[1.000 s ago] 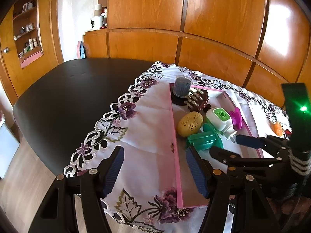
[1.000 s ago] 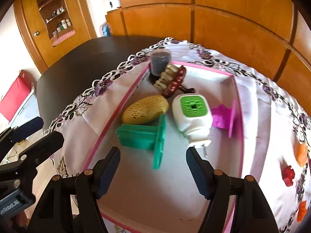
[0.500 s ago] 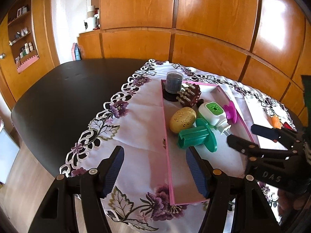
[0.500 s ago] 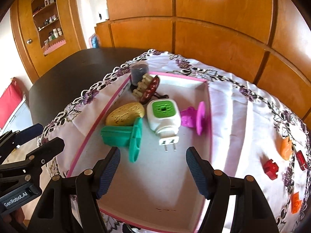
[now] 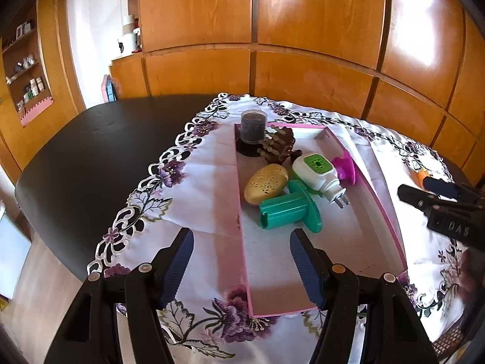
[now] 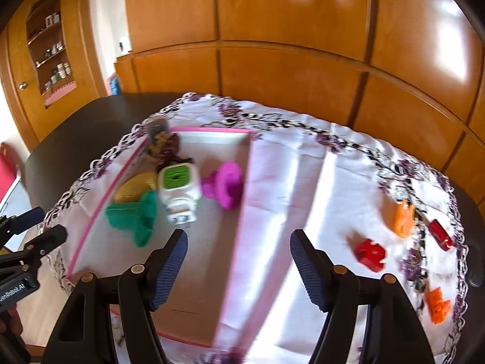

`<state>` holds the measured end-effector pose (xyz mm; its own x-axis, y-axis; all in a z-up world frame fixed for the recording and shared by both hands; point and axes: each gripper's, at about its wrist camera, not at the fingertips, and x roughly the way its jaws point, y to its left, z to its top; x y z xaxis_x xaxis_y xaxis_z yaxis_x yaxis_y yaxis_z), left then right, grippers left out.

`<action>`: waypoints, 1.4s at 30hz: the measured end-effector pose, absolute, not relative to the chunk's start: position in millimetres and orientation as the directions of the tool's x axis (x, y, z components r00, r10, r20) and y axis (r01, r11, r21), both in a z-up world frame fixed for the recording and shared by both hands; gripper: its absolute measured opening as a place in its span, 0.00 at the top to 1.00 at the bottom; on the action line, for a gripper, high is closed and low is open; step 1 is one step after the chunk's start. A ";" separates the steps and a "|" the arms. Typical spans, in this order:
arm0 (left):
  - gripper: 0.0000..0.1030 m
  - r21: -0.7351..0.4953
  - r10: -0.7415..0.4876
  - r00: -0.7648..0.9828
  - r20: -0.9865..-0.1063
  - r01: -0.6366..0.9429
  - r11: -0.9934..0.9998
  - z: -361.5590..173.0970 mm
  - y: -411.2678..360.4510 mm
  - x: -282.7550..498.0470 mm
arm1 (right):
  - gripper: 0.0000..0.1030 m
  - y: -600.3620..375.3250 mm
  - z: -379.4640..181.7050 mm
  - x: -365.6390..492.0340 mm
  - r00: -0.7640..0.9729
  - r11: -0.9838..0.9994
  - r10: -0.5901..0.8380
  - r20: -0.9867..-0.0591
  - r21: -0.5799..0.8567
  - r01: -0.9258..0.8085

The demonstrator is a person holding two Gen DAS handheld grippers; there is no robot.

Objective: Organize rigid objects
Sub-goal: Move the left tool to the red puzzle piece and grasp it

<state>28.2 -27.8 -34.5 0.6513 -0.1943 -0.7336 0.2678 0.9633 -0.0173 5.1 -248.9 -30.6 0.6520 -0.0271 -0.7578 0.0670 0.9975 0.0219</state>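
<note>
From the left wrist, a dark worktop (image 5: 91,151) runs under a white cloth with purple flower embroidery (image 5: 194,200), with orange wood panelling (image 5: 303,30) behind and a shelf niche (image 5: 27,72) off to the left. On the cloth sits a pink-rimmed tray (image 5: 241,242), its long axis running away from the camera. Inside it, at the far end, stand a dark capped jar (image 5: 253,127) and a brown brush (image 5: 280,148); nearer lie a gold oval case (image 5: 266,183), a white plug-in with a green top (image 5: 318,173), its prongs pointing toward the camera and rightwards, a magenta piece (image 5: 347,168), and a green spool (image 5: 288,212) on its side, stem pointing left. The left gripper (image 5: 241,268) hangs with fingers apart over the tray's near left rim, nothing between them. Over to the right wrist, blurred: same tray (image 6: 239,200) at left, while red (image 6: 369,253) and orange blocks (image 6: 401,217) lie scattered on the cloth to the right. The right gripper (image 6: 239,268) has its fingers apart and empty, over the tray's right rim.
</note>
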 end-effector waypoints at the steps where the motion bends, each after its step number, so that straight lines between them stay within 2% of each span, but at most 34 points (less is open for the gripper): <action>1: 0.35 -0.015 -0.195 0.651 -0.734 0.272 0.962 -34.1 -29.5 27.6 | 0.31 -255.4 -30.1 4.1 0.653 0.997 -0.037 -0.757 0.017 0.077; 16: 0.35 0.023 -0.214 0.639 -0.739 0.341 0.940 -30.9 -60.0 20.1 | 0.31 -381.0 -8.1 -22.0 0.653 0.952 -0.265 -0.709 -0.083 0.296; 22: 0.35 0.041 -0.216 0.633 -0.744 0.366 0.930 -30.6 -71.8 17.3 | 0.31 -437.4 -15.4 -34.4 0.629 0.892 -0.386 -0.675 -0.100 0.440; 26: 0.35 0.057 -0.213 0.627 -0.750 0.382 0.922 -31.2 -81.1 16.6 | 0.31 -476.6 -36.2 -43.3 0.568 0.832 -0.380 -0.730 -0.002 0.554; 28: 0.35 0.060 -0.215 0.623 -0.752 0.390 0.919 -31.7 -85.4 16.5 | 0.31 -488.7 -33.1 -47.9 0.600 0.815 -0.347 -0.721 0.084 0.573; 42: 0.35 0.001 -0.334 0.535 -0.776 0.531 0.847 -25.0 -147.5 13.4 | 0.31 -521.6 -37.5 -65.6 0.624 0.705 -0.281 -0.729 0.284 0.650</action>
